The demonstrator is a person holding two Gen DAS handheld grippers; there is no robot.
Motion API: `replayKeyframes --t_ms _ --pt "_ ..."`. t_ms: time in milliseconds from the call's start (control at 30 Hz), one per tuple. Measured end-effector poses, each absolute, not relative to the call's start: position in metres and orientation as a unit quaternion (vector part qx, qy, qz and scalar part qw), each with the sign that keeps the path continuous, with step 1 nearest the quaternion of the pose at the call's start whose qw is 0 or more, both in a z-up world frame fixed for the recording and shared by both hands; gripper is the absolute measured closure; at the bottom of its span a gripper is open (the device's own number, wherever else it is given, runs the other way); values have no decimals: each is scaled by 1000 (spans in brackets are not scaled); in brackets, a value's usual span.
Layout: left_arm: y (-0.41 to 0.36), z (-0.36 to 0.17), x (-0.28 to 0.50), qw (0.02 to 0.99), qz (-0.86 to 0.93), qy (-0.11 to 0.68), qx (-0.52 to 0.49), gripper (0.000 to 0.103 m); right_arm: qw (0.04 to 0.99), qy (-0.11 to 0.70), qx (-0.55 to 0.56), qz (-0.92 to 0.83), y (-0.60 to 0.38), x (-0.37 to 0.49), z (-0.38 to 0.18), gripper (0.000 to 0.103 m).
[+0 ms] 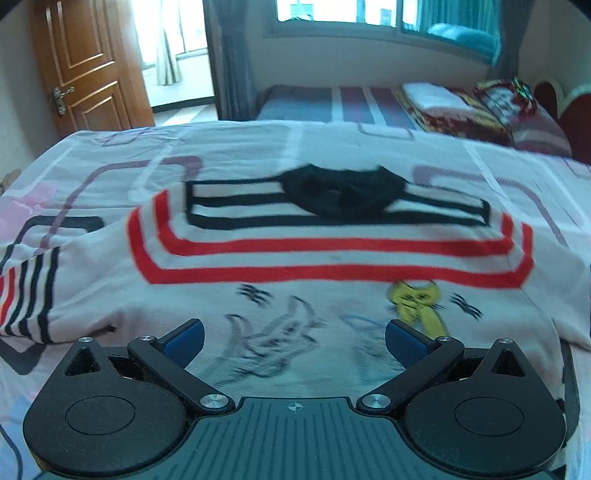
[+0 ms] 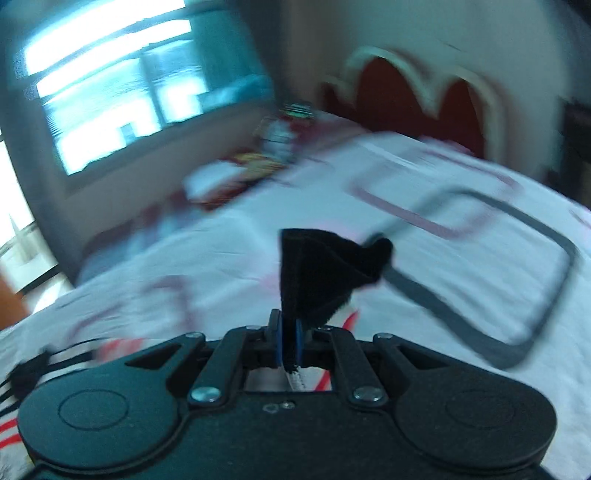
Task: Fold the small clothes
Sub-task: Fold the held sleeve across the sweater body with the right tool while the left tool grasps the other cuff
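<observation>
Striped child's sweater (image 1: 332, 258) lies flat on the bed (image 1: 92, 155), its long axis running across, just ahead of the spread, empty left tongs (image 1: 293, 343). Right tongs (image 2: 289, 345) pinch its black cuff (image 2: 325, 269), raised above the bed.

Home bedroom. Bed (image 1: 332, 147) w/ pink patterned sheet fills the foreground; red headboard (image 2: 406, 92) w/ scalloped cream trim at its far end. 2nd bed (image 1: 332, 103) w/ striped cover beyond the far edge, folded blankets (image 1: 461, 107) piled on it. Big window (image 1: 351, 14) w/ curtains behind; wooden panel door (image 1: 85, 74) at far left corner.
</observation>
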State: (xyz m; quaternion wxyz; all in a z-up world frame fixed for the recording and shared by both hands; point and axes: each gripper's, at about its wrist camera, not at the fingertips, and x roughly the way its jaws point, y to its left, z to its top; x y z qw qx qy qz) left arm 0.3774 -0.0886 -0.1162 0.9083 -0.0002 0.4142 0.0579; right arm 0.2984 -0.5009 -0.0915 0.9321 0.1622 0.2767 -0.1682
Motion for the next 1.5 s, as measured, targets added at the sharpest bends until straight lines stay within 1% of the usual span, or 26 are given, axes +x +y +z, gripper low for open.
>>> replayKeyframes --t_ms 100,200,367,467,533,567,633,667,800,900,967,1167,1200,1233,1267,1300,1333,1367,1400,1433,1467,1500 --pt "-59 -114 380 909 56 412 -14 0 947 278 137 -90 -433 322 -77 96" --pt "-28 -113 383 910 54 410 -32 0 947 299 114 -8 -352 344 -79 96" --pt "18 -117 388 905 43 417 -69 0 927 355 74 99 -220 364 -114 96" --pt "32 -125 392 899 23 427 -98 0 907 396 68 127 -170 371 -142 95" --pt "36 -129 395 893 5 433 -127 0 889 430 70 139 -150 375 -158 81" --pt "36 -132 397 889 -5 436 -140 0 883 441 66 145 -146 375 -162 70" --pt "32 -136 400 880 -26 447 -159 0 884 436 56 157 -145 365 -156 41" --pt "29 -139 401 874 -40 453 -170 0 888 428 60 159 -149 358 -148 40" --pt "11 -153 406 852 -73 469 -223 0 909 392 52 128 -178 329 -123 39" --pt "-5 -167 414 841 -76 476 -244 0 921 378 43 87 -208 311 -114 35" --pt "-15 -174 419 834 -81 477 -266 0 923 380 34 60 -227 305 -117 35" --pt "-41 -189 431 845 -38 455 -280 0 920 391 44 8 -270 292 -132 35" --pt "-43 -190 432 847 -31 447 -285 2 919 391 44 3 -275 291 -133 35" --pt "-46 -190 432 851 -23 439 -288 10 919 392 45 0 -281 289 -134 35" --pt "-46 -191 433 854 -18 433 -289 31 918 393 46 -4 -286 287 -136 35" --pt "-46 -192 434 854 -8 432 -288 44 918 395 48 -7 -291 287 -138 35" --pt "-45 -194 435 855 0 428 -293 51 917 396 50 -10 -294 287 -140 35" --pt "-44 -195 435 854 5 426 -299 65 916 397 52 -12 -298 288 -141 35" --pt "-43 -197 436 851 8 427 -305 72 916 398 53 -14 -301 288 -142 35" --pt "-41 -198 435 848 12 424 -317 73 916 398 54 -16 -304 288 -143 35" --pt "-39 -197 433 848 15 418 -325 82 916 397 53 -17 -306 288 -144 35" --pt "-38 -194 433 853 17 411 -322 95 916 397 50 -20 -308 289 -146 35"
